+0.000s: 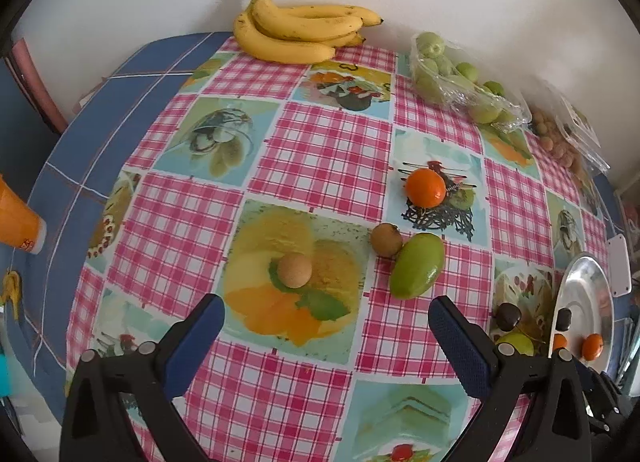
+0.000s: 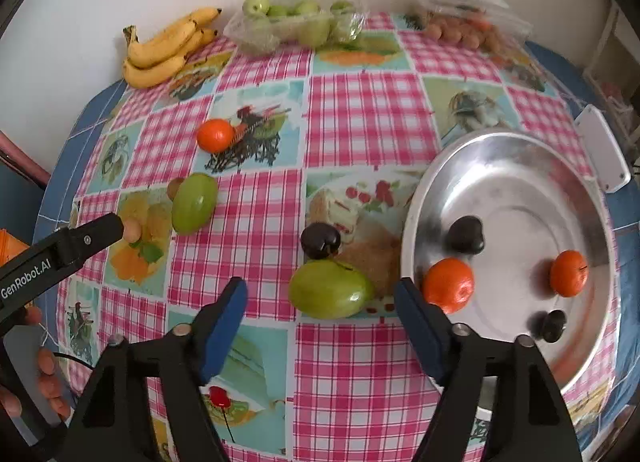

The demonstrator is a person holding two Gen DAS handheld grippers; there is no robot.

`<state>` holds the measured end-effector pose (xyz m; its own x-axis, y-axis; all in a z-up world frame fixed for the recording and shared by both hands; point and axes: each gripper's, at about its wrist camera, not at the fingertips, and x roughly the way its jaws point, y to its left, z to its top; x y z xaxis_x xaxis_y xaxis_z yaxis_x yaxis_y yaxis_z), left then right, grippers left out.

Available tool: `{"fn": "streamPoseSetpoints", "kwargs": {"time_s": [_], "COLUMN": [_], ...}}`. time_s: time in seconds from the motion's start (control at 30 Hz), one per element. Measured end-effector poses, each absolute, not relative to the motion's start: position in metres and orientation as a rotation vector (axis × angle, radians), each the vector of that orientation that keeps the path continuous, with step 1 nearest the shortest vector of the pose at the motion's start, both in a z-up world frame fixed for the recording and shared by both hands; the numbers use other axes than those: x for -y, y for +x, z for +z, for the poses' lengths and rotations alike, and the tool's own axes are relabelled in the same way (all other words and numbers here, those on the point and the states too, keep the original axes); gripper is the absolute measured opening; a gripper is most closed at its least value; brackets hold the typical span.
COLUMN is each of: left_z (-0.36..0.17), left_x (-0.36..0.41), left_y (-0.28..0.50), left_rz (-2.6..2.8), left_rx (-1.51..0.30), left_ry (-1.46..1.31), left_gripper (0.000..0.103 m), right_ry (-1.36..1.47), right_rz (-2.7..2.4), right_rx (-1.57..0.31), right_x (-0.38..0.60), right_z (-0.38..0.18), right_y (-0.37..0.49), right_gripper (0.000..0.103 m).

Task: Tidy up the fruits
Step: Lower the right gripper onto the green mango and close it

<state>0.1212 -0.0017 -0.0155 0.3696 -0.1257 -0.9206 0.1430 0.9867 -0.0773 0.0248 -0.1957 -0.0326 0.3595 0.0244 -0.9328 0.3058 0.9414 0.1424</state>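
Right gripper (image 2: 320, 314) jaws apart around a green mango (image 2: 330, 289) (pads not touching), dark fruit (image 2: 320, 240) behind, metal plate (image 2: 520, 165) alongside holding two tangerines, left gripper (image 1: 326, 320) spread above a tan round fruit (image 1: 295, 270)

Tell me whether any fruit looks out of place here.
Yes. The metal plate holds only oranges and dark fruits, while an orange, a dark fruit and two green mangoes lie loose on the tablecloth.

Checked tablecloth (image 2: 360, 109) bears bananas (image 2: 164, 49), metal plate (image 2: 520, 165).
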Motion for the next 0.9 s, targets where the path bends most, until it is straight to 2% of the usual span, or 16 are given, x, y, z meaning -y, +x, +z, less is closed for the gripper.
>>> {"fn": "streamPoseSetpoints", "kwargs": {"time_s": [0.1, 0.27, 0.9], "left_z": [-0.021, -0.027, -0.031], "left_x": [0.005, 0.009, 0.008], "left_y": [0.123, 0.124, 0.130], "left_rz": [-0.192, -0.216, -0.205], "left_rx": [-1.194, -1.211, -1.205], "left_ry": [0.006, -0.014, -0.058], "left_gripper": [0.103, 0.103, 0.103], "right_ry": [0.309, 0.316, 0.305], "right_rz": [-0.191, -0.177, -0.204], "right_rx": [-1.211, -1.237, -1.293], "right_x": [0.195, 0.195, 0.195], "right_z": [-0.038, -0.045, -0.063], "right_y": [0.027, 0.031, 0.044], "right_gripper": [0.074, 0.065, 0.064]}}
